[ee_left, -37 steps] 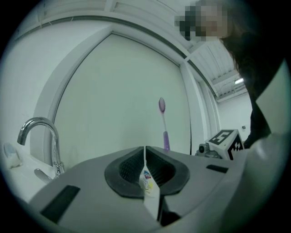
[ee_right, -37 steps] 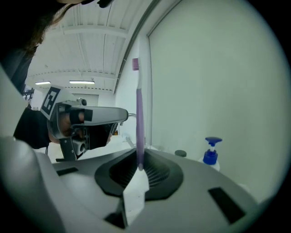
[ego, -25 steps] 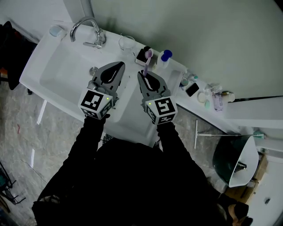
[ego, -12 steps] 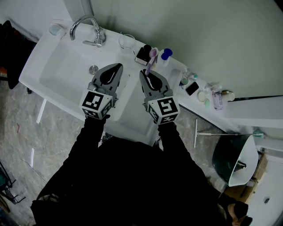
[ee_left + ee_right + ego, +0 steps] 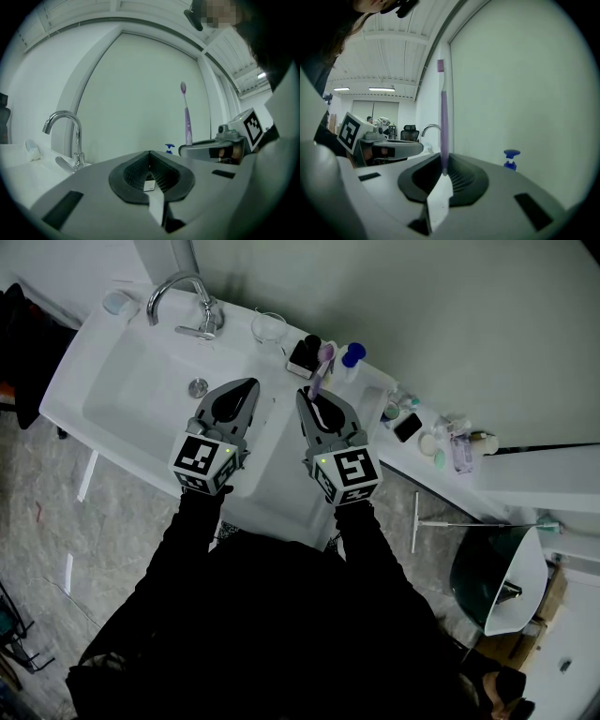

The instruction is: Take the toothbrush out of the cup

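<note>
Slim purple toothbrush [image 5: 444, 117] upright, pale neck, right tool [image 5: 442, 172] clamped on its handle, left tool [image 5: 150, 157] closed

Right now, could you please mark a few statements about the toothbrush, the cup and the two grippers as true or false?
1. The right gripper is shut on the purple toothbrush. True.
2. The toothbrush stands in the glass cup. False: it is out of the cup, held upright by the right gripper.
3. The left gripper holds a bottle. False: its jaws are together with nothing between them.
4. In the head view, a blue-capped bottle stands to the right of the glass cup. True.
</note>
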`<state>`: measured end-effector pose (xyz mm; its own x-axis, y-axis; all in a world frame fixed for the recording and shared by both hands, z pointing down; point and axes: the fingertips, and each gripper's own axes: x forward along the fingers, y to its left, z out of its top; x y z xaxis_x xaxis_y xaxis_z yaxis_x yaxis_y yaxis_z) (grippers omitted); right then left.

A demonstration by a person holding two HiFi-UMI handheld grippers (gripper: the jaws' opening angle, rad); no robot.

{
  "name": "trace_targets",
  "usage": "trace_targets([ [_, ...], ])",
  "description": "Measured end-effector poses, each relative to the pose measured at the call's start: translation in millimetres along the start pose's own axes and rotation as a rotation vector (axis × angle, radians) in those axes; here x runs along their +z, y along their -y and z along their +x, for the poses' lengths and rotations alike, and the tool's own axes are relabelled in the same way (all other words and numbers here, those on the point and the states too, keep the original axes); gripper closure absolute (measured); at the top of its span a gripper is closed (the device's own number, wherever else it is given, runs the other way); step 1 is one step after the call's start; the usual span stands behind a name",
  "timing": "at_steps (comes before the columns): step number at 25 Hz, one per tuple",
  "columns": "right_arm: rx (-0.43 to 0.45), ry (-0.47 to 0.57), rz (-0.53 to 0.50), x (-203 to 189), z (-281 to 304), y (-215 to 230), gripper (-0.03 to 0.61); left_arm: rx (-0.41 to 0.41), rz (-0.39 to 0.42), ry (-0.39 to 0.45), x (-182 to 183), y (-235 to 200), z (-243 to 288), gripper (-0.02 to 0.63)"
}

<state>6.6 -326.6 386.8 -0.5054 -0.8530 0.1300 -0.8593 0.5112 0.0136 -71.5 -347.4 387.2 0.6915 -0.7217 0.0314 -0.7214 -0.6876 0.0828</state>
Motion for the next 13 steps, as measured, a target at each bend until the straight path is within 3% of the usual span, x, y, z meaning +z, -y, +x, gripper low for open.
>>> trace_targets([
  [13, 0.0, -0.008, -0.016, -3.3, 1.7, 0.9, 0.54, -0.005, 0.004, -0.011, -4.2, 0.5, 3.4, 0.606],
])
